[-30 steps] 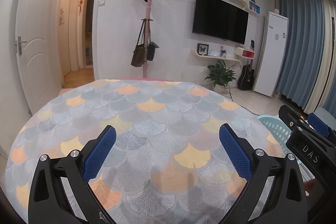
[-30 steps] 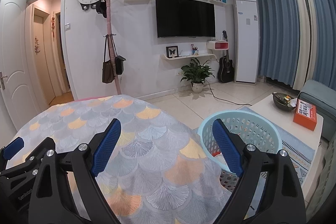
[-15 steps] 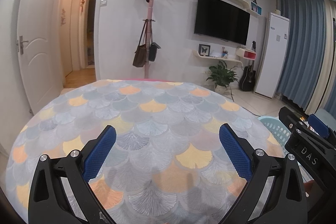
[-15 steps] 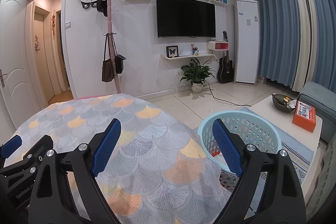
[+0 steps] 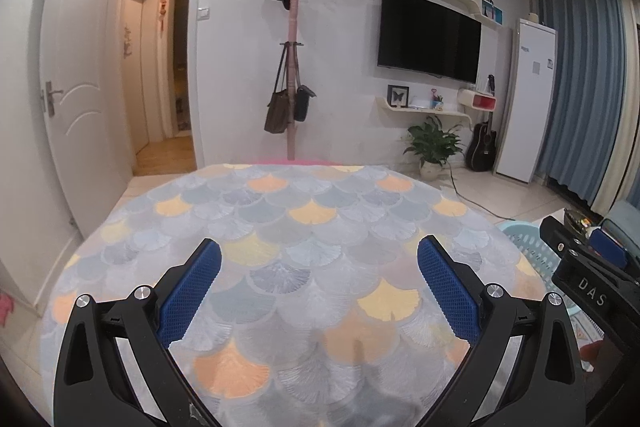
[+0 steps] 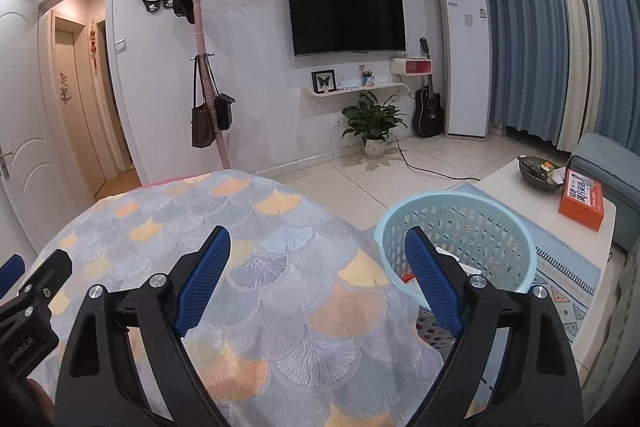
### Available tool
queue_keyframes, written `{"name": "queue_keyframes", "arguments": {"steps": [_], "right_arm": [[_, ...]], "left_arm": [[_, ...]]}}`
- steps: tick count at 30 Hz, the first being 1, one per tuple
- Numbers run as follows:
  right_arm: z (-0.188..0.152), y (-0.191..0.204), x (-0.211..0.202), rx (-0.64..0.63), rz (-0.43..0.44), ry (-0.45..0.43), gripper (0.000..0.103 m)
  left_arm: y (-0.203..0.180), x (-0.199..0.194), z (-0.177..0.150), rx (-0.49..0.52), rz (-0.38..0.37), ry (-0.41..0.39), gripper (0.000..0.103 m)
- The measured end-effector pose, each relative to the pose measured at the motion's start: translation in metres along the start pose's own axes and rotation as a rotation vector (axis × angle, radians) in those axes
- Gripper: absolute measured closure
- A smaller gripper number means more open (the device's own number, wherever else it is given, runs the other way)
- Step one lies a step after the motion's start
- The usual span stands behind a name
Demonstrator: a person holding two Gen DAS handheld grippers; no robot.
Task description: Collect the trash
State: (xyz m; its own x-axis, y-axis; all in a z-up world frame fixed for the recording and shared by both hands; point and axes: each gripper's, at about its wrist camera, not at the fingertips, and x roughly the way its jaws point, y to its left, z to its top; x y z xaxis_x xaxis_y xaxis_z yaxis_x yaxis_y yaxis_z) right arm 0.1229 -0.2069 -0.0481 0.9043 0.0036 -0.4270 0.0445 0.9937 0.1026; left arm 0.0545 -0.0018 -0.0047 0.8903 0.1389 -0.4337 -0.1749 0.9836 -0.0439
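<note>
The left gripper [image 5: 318,267] and the right gripper [image 6: 316,253] both hang over the fan-patterned tablecloth [image 5: 304,223], jaws spread wide with nothing between them. Just past the table's right edge stands the pale blue basket [image 6: 456,201], some trash [image 6: 450,255] lying inside; a coffee table [image 6: 508,175] is farther right

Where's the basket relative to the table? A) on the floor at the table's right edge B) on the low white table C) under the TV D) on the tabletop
A: the basket stands on the floor beside the table, at its right edge.
</note>
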Motion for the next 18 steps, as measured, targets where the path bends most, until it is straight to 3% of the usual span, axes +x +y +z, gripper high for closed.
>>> {"name": "queue_keyframes", "arguments": {"steps": [18], "right_arm": [[-0.002, 0.026, -0.022, -0.028, 0.032, 0.013, 0.018]], "left_arm": [[0.030, -0.019, -0.006, -0.006, 0.029, 0.033, 0.007]]}}
